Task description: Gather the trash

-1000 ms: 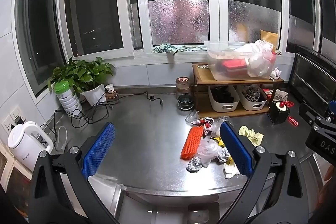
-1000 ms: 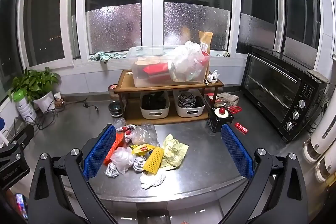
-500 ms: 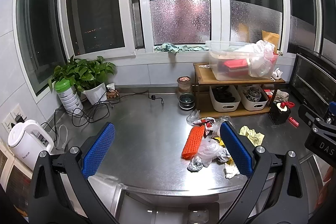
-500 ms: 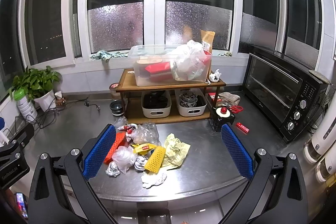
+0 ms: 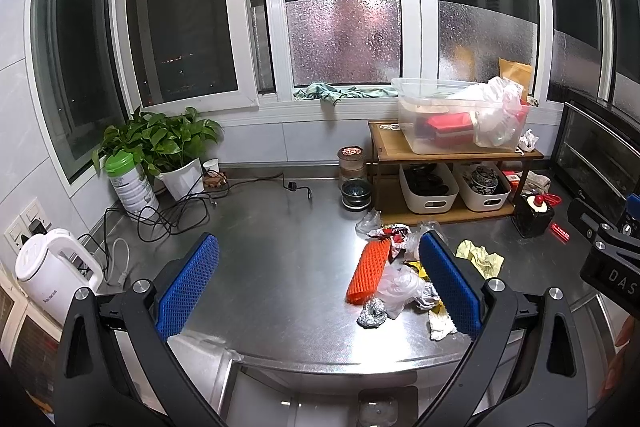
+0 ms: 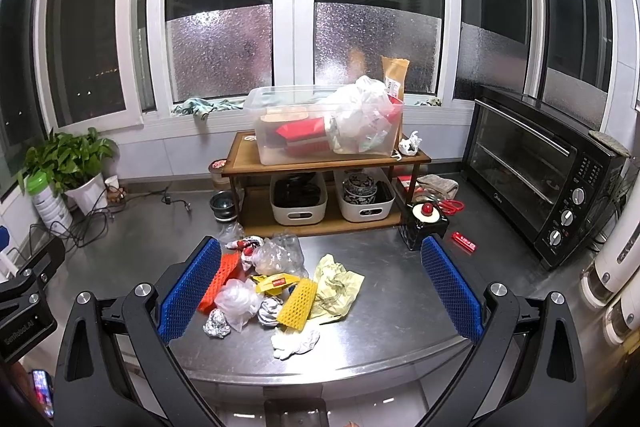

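A pile of trash lies near the front of the steel counter (image 6: 400, 311): an orange foam net (image 5: 368, 271) (image 6: 220, 281), a yellow foam net (image 6: 299, 304), crumpled yellow-green paper (image 6: 334, 285) (image 5: 480, 259), a foil ball (image 6: 217, 323) (image 5: 371, 313), clear plastic bags (image 6: 278, 253), a white tissue (image 6: 296, 341) and a yellow wrapper (image 6: 274, 282). My left gripper (image 5: 318, 283) is open and empty, held before the counter's front edge, left of the pile. My right gripper (image 6: 318, 287) is open and empty, with the pile between its fingers in the view.
A wooden shelf (image 6: 320, 163) holds a clear bin (image 6: 324, 123) and two white baskets. A black toaster oven (image 6: 548, 171) stands at the right. A potted plant (image 5: 176, 155), a white kettle (image 5: 52, 271) and tangled cables (image 5: 168, 215) are at the left. A black jar (image 6: 426, 223) stands by the shelf.
Both views have shifted very slightly; the pile sits a little lower and nearer. Both grippers stay open and empty.
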`<state>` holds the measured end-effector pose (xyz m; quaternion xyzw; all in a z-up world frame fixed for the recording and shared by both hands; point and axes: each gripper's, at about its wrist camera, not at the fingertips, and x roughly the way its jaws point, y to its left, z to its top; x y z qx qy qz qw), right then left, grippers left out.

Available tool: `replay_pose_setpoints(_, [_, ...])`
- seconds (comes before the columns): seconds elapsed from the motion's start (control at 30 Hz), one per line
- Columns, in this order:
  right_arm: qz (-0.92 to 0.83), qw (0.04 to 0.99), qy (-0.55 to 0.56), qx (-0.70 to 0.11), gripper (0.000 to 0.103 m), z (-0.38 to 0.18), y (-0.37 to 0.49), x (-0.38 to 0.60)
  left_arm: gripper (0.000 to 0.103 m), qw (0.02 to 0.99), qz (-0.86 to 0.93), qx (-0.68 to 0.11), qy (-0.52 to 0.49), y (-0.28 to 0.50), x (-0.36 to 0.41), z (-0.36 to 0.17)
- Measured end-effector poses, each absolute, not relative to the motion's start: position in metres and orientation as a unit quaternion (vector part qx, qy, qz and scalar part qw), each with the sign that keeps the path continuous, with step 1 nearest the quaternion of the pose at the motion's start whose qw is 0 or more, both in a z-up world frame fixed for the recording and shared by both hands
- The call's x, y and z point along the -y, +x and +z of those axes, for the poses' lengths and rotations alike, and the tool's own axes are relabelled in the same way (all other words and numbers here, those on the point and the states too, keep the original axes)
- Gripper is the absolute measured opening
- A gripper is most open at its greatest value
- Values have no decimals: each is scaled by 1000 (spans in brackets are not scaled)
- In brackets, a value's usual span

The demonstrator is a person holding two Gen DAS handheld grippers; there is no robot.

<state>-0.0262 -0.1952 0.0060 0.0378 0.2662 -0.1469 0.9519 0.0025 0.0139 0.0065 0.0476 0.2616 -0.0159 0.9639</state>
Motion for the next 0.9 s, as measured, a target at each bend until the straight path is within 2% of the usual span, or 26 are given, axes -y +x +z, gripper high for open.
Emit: replay_pose_setpoints(0.9, [-146,952,38,-265,100,7,-24,193,95,965,-12,-260,44,4,-14,6])
